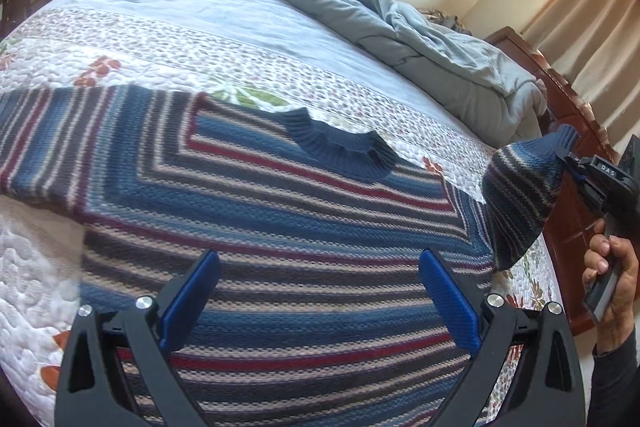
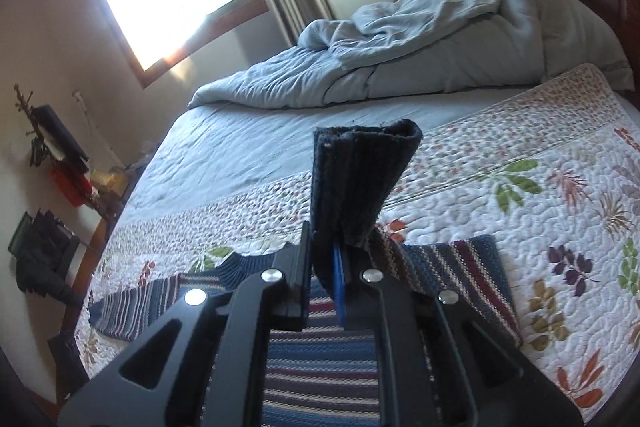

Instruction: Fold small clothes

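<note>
While the sweater lies flat on the quilt, its body is spread just below the left gripper, whose jaws are held wide apart and empty. Further right, the sleeve cuff is clamped in the right gripper and lifted. A fold leftward across the body is judged next, the right hand being nearer.

Both wrist cameras are looking down at a slant, close over the striped sweater on the bed; both are sharing the grey duvet behind.
</note>
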Tool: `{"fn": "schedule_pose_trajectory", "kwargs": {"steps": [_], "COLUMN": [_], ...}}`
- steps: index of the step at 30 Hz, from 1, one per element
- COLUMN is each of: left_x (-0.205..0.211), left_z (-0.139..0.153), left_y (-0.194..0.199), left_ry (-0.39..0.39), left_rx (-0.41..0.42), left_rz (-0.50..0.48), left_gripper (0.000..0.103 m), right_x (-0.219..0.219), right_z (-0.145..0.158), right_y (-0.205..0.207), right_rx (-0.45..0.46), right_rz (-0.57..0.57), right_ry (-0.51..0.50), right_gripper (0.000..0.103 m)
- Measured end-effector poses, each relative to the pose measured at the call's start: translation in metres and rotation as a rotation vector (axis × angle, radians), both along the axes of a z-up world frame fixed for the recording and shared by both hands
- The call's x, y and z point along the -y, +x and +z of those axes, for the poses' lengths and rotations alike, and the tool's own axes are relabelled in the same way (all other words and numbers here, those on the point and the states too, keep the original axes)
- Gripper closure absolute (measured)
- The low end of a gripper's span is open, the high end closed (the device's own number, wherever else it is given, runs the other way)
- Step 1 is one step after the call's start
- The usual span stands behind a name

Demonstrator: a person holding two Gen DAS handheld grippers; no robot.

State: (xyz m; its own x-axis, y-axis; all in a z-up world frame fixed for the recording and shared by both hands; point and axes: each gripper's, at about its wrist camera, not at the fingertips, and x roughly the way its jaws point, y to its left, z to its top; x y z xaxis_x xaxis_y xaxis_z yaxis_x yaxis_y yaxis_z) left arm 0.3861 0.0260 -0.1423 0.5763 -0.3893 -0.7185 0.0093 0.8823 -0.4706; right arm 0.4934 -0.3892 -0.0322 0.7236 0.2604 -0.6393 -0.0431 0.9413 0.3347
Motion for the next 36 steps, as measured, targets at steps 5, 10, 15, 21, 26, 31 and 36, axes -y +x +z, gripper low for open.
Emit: {"fn": "schedule_pose_trajectory", "kwargs": {"steps": [5,10,15,21,26,31,36], "left_x": [-0.019,-0.03,-0.037,-0.04,-0.035,-0.025,0.007], "left_z": [-0.003,-0.002,0.0,-0.004,-0.017,-0.05,-0.08], "left_y": [0.002,0.006,0.012,0.03,0.051,0.081,0.108], "left_ry": [-0.012,-0.03,-0.011,-0.015,-0.15,-0.441,-0.502], "left_rx": [0.006,0.01,0.023,0.016,-0.056,-0.207,-0.319], "left_rz": [0.001,0.004,0.003,-0.004,-0.032,-0.051,-0.051], "left_gripper": [0.004,0.004,0.004,0.004,0.004,0.004,0.004], "right_x": [-0.06,-0.129,-0.205,-0.246,-0.22,-0.134,-0.109], "right_z": [-0.015,-0.057,-0.119,-0.176,-0.155,-0.14,-0.168], "right_y": [0.001,0.01,0.005,0.0,-0.02,-0.074,-0.128], "right_rx": [-0.001,-0.014,-0.053,-0.155,-0.152,-0.166,-0.185], "right_rz": [0.058,0.125,0.24,0.329,0.324,0.191,0.168], "right_ry": [-0.093,-0.23,-0.426,-0.507,-0.255,0.2,0.385], "right_gripper": [0.095,0.095,0.095,0.082,0.057,0.046,0.044]}}
